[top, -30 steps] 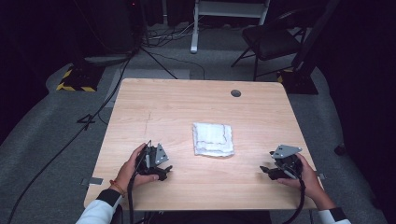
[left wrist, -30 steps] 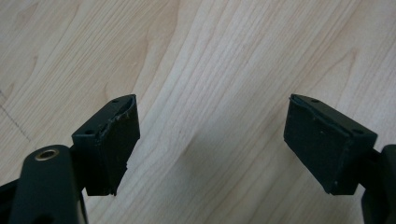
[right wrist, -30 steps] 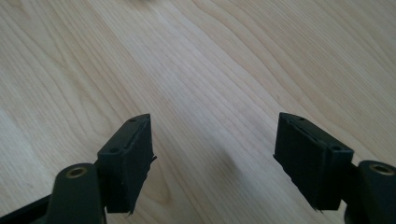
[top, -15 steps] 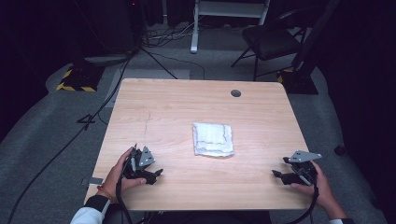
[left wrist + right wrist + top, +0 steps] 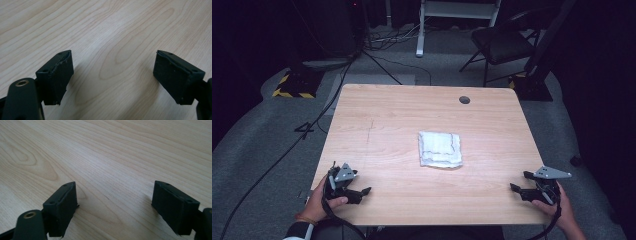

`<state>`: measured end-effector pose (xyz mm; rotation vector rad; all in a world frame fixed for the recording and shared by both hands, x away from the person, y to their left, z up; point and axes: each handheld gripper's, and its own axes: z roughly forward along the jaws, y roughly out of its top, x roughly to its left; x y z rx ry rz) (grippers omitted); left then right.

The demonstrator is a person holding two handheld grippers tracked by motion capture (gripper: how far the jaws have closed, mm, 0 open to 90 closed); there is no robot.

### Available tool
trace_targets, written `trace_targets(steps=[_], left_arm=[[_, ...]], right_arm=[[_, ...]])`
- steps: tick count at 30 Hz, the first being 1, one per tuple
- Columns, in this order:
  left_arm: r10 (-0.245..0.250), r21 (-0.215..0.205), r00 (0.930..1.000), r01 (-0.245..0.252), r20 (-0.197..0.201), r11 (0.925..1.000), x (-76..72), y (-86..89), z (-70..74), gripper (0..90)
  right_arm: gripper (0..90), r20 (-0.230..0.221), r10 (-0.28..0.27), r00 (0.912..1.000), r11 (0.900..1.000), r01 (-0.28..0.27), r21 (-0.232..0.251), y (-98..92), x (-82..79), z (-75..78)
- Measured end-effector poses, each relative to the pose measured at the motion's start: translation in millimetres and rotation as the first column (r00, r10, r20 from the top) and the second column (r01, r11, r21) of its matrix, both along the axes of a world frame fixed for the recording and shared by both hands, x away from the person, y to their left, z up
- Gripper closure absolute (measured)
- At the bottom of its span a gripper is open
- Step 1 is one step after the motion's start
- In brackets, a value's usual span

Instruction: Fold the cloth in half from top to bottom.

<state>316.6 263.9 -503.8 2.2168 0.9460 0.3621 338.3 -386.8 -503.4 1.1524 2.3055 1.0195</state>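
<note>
Both grippers have drawn back to the table's (image 5: pixel 412 120) near corners, away from the folded white cloth (image 5: pixel 440 149); left gripper (image 5: pixel 359 192) spread and empty, right gripper (image 5: pixel 518 182) just opening wide, nothing between.

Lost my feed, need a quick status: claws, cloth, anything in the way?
Left claw open, empty, near table corner. Right claw just opened wider, empty, at the right edge. Folded white cloth lies flat mid-table, untouched. Nothing between claws and cloth.

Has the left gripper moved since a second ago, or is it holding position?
Yes. In the high view the left gripper has drawn back toward the table's near-left corner, farther from the folded white cloth, which lies where it was. Its jaws are open, holding nothing.
</note>
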Motion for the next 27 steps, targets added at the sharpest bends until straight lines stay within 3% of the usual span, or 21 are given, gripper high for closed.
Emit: trace_targets(steps=[4, 27], left_arm=[[0.038, 0.002, 0.9993, -0.038, 0.004, 0.9993, -3.1, 1.9, -0.1, 16.8], [0.049, 0.001, 0.9988, -0.049, -0.002, 0.9988, -3.3, 1.8, -0.2, 16.0]], right_arm=[[20.0, -0.002, -0.003, 1.0000, 1.000, 0.003, 0.002, 0.3, 0.7, -0.1], [20.0, -0.002, -0.037, 0.9993, 0.999, 0.037, 0.000, -1.5, 0.5, -0.1]])
